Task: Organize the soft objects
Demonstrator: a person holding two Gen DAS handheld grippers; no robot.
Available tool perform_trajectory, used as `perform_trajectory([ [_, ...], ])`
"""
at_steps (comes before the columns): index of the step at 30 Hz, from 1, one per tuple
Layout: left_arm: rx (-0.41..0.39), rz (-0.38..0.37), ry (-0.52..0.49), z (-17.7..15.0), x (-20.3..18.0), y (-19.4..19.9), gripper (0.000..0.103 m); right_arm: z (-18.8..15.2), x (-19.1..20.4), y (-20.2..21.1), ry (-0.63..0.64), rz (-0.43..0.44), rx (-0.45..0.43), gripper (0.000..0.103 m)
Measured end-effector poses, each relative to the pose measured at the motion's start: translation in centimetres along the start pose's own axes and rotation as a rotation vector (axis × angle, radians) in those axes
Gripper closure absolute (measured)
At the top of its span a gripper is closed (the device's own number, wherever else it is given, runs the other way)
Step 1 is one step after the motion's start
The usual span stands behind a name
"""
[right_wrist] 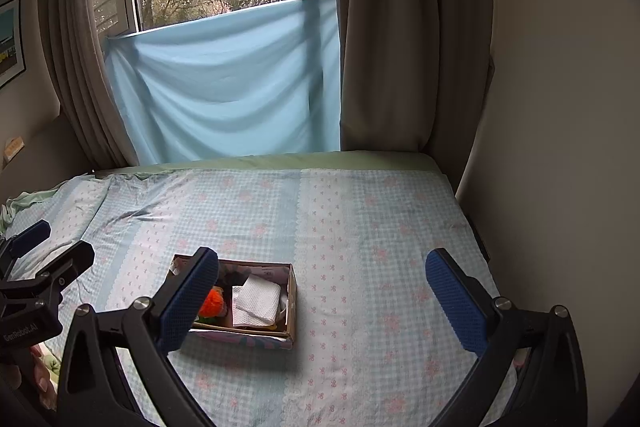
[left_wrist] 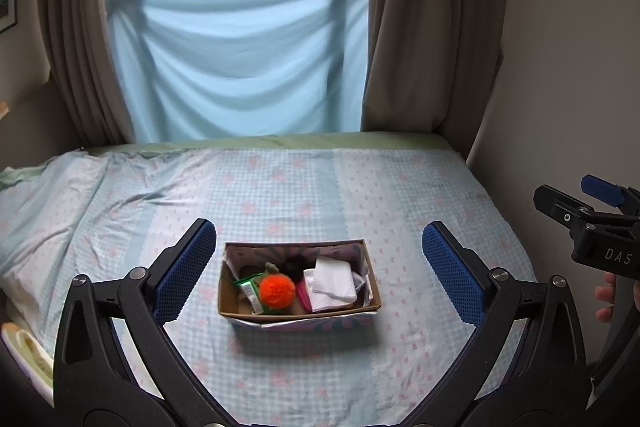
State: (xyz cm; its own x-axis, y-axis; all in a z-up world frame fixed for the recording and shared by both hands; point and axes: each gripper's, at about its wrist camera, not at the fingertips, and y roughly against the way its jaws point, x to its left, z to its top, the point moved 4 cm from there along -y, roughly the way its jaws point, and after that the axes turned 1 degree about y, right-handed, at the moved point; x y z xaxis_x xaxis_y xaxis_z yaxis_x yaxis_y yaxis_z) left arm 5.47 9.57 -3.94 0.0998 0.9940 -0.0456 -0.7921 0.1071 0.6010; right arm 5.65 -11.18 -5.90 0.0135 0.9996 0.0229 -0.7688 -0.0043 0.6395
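A small cardboard box (left_wrist: 299, 311) with printed paper on its outer walls sits on the bed (left_wrist: 400, 187), whose sheet is a checked blue cotton with pink flowers, creased toward the left. Inside the box lie the soft things: a fuzzy orange pompom (left_wrist: 277, 291) in the middle, a folded white cloth (left_wrist: 334, 285) with a waffle-like weave at the right, a dark fluffy ball (left_wrist: 295, 263) behind, and a green packet (left_wrist: 249, 287) at the left.

The left gripper (left_wrist: 316, 275) hovers above the near side of the box, its jaws spread wide and empty — black arms, blue dimpled pads (left_wrist: 184, 275). The right gripper (right_wrist: 322, 303) is likewise wide apart, holding nothing, with the box low to its left. A pale blue cloth (left_wrist: 240, 63) hangs slack across the window.
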Motion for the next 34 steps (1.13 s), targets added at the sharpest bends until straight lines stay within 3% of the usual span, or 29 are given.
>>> perform_trajectory([
  [34,-0.092,-0.009,0.004,0.5,0.1,1.3,0.0,0.4,0.7,-0.4,-0.006,-0.011,-0.007,0.0],
])
